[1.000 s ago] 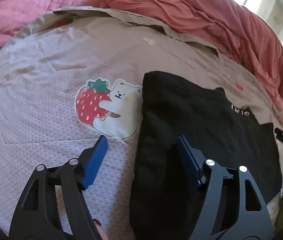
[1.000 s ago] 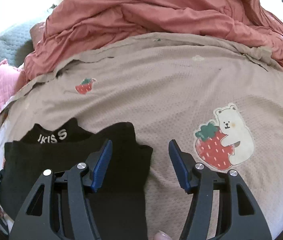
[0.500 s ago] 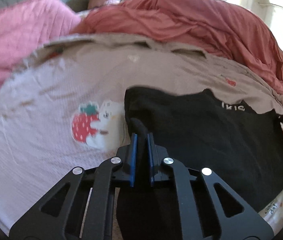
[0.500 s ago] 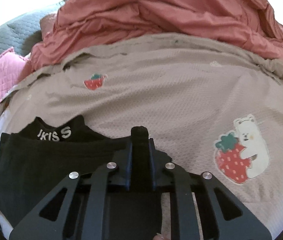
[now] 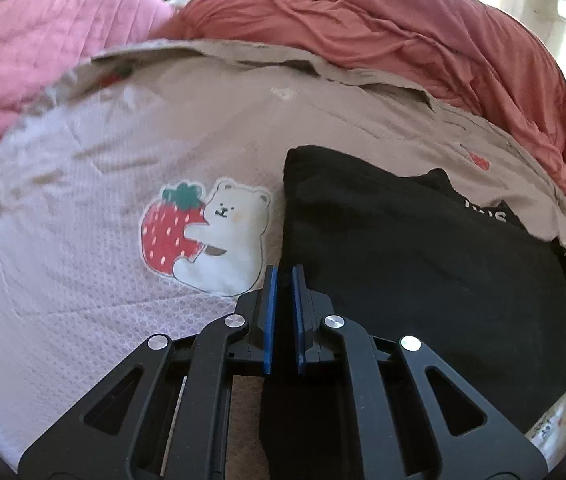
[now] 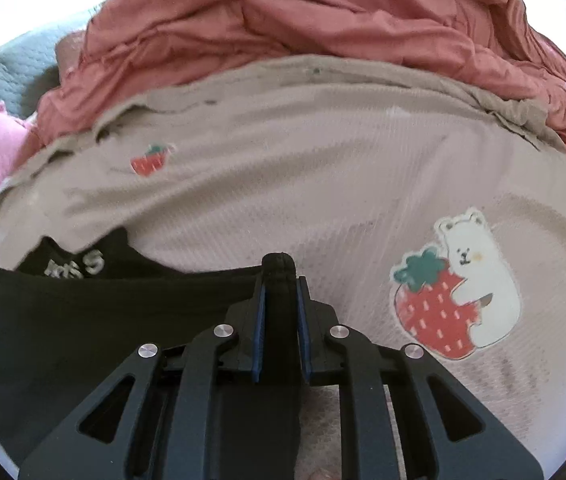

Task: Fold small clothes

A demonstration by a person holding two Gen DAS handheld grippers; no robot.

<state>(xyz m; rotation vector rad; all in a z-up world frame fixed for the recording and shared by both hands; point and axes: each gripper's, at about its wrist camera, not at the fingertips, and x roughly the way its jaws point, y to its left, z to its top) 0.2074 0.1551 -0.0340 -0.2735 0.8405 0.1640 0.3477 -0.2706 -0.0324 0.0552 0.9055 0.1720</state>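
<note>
Beige bedspread [image 5: 83, 280] with strawberry-bear print, black garment [image 5: 423, 260], rust-red duvet [image 5: 423, 32]

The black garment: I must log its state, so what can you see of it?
The black garment is soft dark knit with white lettering at its far edge. It lies mostly flat on the beige bedspread. The left gripper and the right gripper each pinch a raised fold of its near edge.

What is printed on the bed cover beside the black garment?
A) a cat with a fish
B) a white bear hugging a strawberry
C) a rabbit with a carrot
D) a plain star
B: a white bear hugs a red strawberry on the cover, just left of the black garment.
</note>
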